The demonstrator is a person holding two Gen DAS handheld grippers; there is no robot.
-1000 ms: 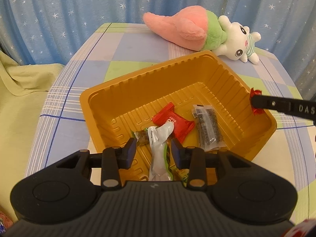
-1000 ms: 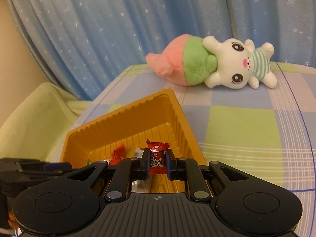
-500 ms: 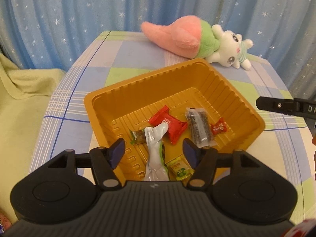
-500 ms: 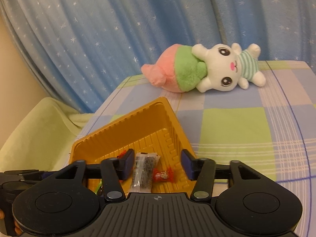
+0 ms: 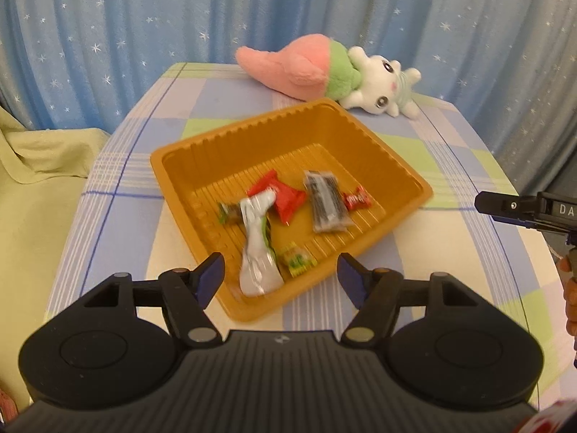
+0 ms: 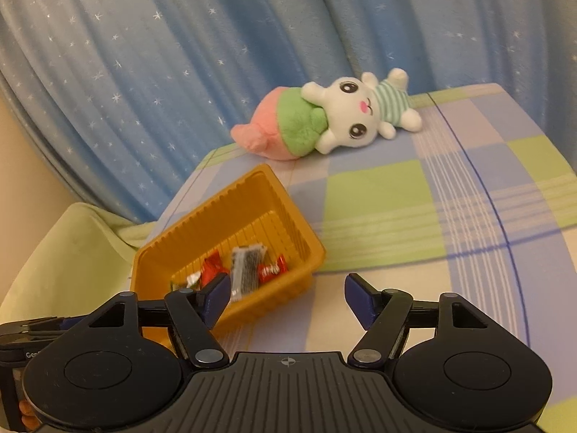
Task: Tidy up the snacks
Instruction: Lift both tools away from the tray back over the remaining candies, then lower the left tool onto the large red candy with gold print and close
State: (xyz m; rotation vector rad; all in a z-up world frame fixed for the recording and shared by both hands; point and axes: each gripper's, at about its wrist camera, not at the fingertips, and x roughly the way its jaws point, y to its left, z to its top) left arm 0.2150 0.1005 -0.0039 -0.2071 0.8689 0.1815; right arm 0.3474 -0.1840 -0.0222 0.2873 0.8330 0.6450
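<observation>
Both jaws just opened, released, gripping nothing. Silver snack packet (image 5: 258, 249) in orange tray (image 5: 187, 166) at twelve o'clock between left gripper (image 5: 281, 274) jaws; red candy (image 6: 273, 269) at eleven o'clock off right gripper (image 6: 286, 296).

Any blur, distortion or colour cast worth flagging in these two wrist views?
Left wrist view: the silver packet and other snacks in the orange tray are motion-smeared; fisheye bends the table edge; warm yellowish cast. Right wrist view: the tray contents are blurred, the plush rabbit stays fairly sharp, dark vignette in the corners.
</observation>
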